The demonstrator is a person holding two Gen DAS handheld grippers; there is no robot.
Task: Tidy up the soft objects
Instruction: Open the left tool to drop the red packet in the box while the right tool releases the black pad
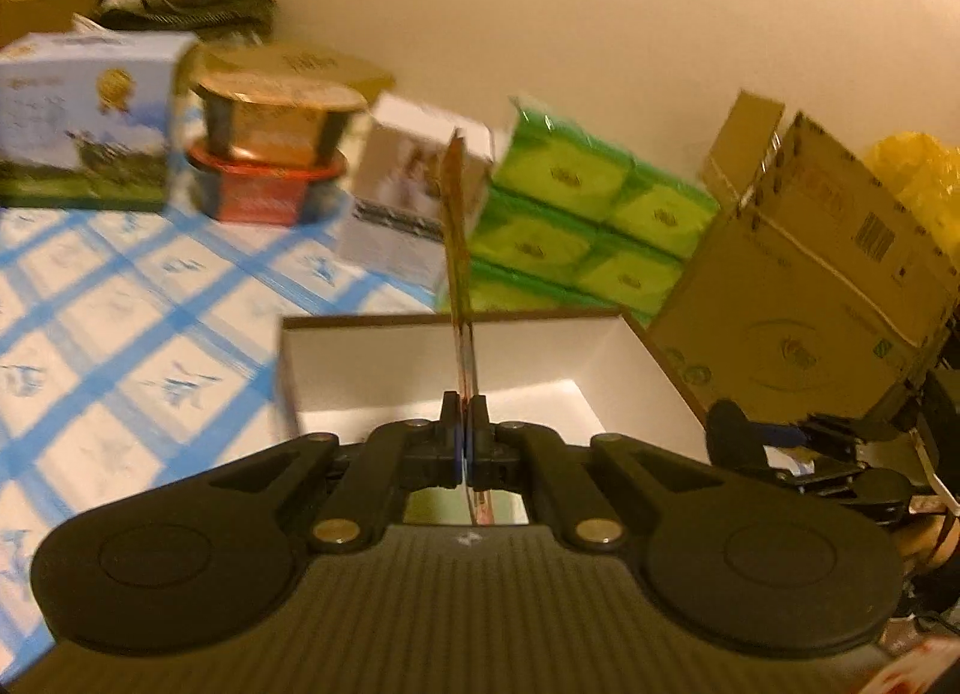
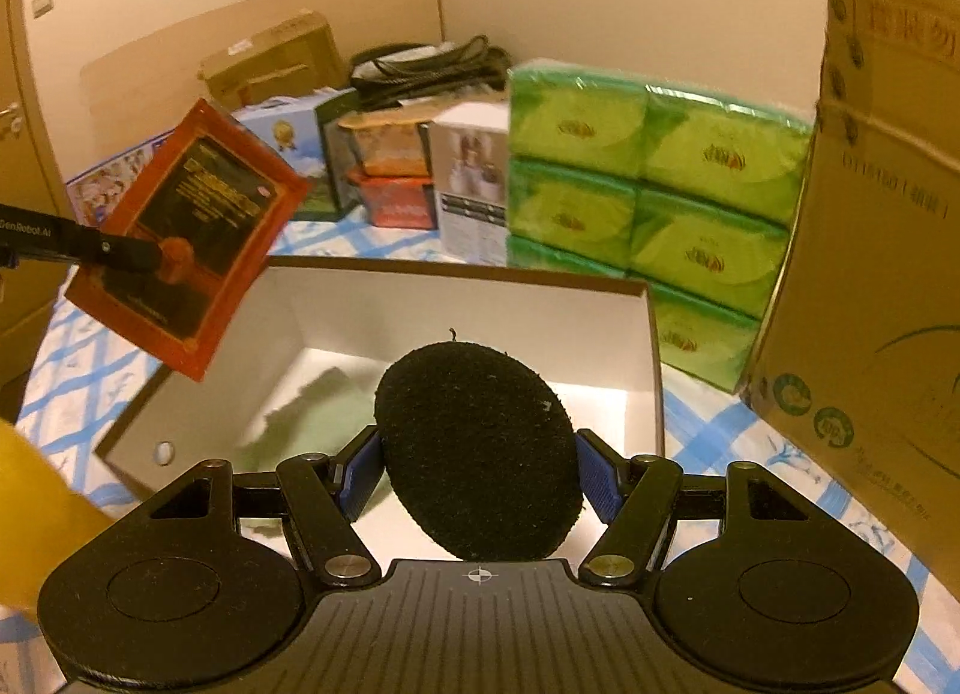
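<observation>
My left gripper (image 1: 463, 424) is shut on a flat red and black sachet (image 1: 459, 250), seen edge-on, held above the open white box (image 1: 384, 352). The right wrist view shows the sachet (image 2: 186, 238) face-on, pinched by the left gripper (image 2: 150, 253) over the box's left rim. My right gripper (image 2: 480, 472) is shut on a round black foam pad (image 2: 474, 448), held over the white box (image 2: 456, 304). A pale green soft thing (image 2: 318, 424) lies in the box bottom.
Green tissue packs (image 2: 648, 190) are stacked behind the box. A big cardboard carton (image 2: 882, 304) stands at the right. Stacked tubs (image 1: 270, 154) and printed boxes (image 1: 84, 118) stand at the back left on the blue checked cloth (image 1: 120, 322).
</observation>
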